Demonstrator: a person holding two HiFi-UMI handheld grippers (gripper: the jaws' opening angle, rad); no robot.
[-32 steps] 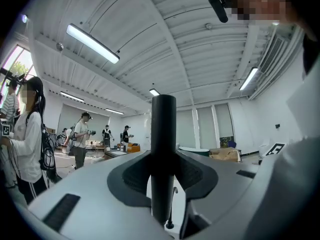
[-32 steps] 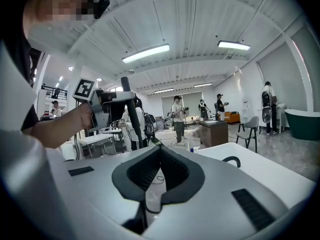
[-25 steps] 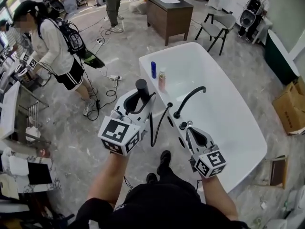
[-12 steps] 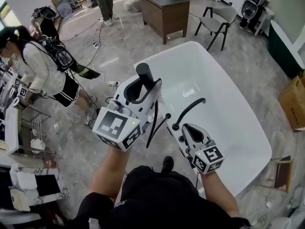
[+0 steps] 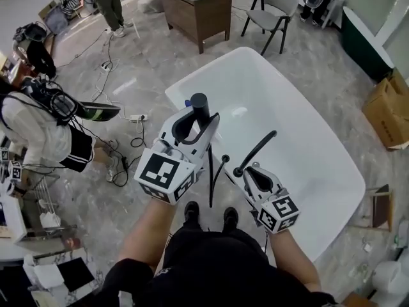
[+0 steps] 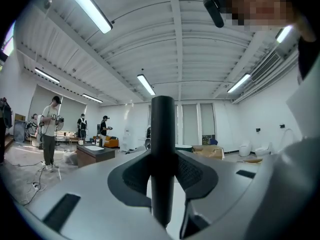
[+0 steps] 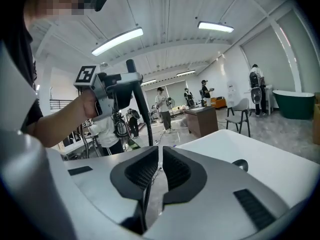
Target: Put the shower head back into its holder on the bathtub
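- The left gripper was raised over the near left rim of the white bathtub, its marker cube facing the camera.
- Its jaws pinched the shower head by the black cylindrical handle. In the left gripper view, the pads pressed on both sides of the upright handle.
- The shower head was therefore in the air, above the tub's rim and well clear of any fitting on it.
- A black hose hung from the shower head down to the near rim, between the two grippers.
- The right gripper lay low at the near rim, its tips just beside the foot of the curved black faucet spout.
- Its jaws had just been opening and stood slightly apart, leaving a narrow slit. The hose dropped behind them and showed again below the left pad; no pad was seen pressing on it.
- Two small black fittings sat on the rim by the spout; which one was the holder could not be told.
- A person in a white top stood at the far left, with a wooden cabinet beyond the tub and a cardboard box at the right.
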